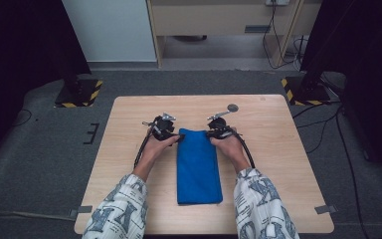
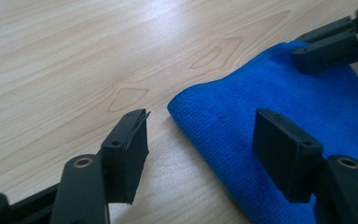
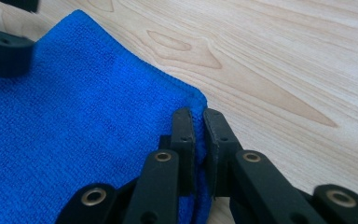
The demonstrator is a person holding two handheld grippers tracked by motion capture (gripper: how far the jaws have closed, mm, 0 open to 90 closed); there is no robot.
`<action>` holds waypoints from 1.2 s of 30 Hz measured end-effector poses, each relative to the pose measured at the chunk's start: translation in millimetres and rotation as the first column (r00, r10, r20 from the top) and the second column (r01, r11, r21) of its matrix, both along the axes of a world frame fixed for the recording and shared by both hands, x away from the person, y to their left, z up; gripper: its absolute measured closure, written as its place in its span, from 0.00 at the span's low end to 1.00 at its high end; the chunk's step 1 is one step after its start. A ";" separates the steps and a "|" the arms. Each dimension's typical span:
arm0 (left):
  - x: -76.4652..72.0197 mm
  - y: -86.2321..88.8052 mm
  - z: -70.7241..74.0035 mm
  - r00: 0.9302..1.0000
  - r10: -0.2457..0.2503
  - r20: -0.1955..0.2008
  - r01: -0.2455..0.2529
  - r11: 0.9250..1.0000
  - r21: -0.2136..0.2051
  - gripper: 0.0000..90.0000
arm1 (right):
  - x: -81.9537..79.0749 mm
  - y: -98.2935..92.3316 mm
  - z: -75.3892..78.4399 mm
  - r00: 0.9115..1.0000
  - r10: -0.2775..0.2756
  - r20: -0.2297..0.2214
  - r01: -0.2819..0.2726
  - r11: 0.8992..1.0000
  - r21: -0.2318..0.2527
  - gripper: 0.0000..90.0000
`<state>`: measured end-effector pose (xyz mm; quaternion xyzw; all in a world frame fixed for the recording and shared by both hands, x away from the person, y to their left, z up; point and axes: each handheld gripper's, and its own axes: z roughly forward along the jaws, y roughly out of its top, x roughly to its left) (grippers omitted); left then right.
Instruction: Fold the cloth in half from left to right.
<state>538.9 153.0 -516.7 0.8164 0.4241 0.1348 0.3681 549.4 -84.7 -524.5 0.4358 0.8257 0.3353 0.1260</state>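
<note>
A folded blue cloth (image 1: 198,167) lies lengthwise on the wooden table (image 1: 129,149), its far end between my two hands. My left gripper (image 1: 175,138) is at the cloth's far left corner. Its jaws stand open around that corner (image 2: 200,112), one pad (image 2: 130,154) over bare wood and the other (image 2: 284,149) over the cloth, neither pressing. My right gripper (image 1: 213,135) is at the far right corner. In the right gripper view its jaws are shut on the cloth's edge (image 3: 199,122), a thin fold of blue pinched between the pads.
A small dark round mark (image 1: 233,107) sits on the table beyond the right gripper. Grey carpet surrounds the table, with black stand bases with yellow-black tape (image 1: 79,92) at the far left and far right. Cables (image 1: 323,124) trail on the floor at right.
</note>
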 end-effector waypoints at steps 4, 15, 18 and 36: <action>4.0 -3.6 -4.8 1.000 0.011 0.005 -0.011 1.000 0.007 0.41 | -1.0 0.6 -0.1 1.000 -0.002 0.006 0.002 1.000 -0.005 0.94; 6.1 -9.8 -12.2 1.000 0.027 0.013 -0.028 0.999 0.038 0.57 | -2.0 -2.3 0.2 1.000 0.001 0.002 -0.001 1.000 0.003 0.95; 3.0 -13.1 -11.1 1.000 0.010 -0.002 -0.010 1.000 0.028 0.73 | -3.2 -1.8 1.0 1.000 0.000 0.006 0.000 1.000 0.003 0.96; -5.9 -21.9 15.3 0.999 -0.005 0.034 0.005 1.000 -0.022 0.97 | -11.7 -16.5 22.5 0.999 -0.012 0.043 0.010 0.998 0.067 0.96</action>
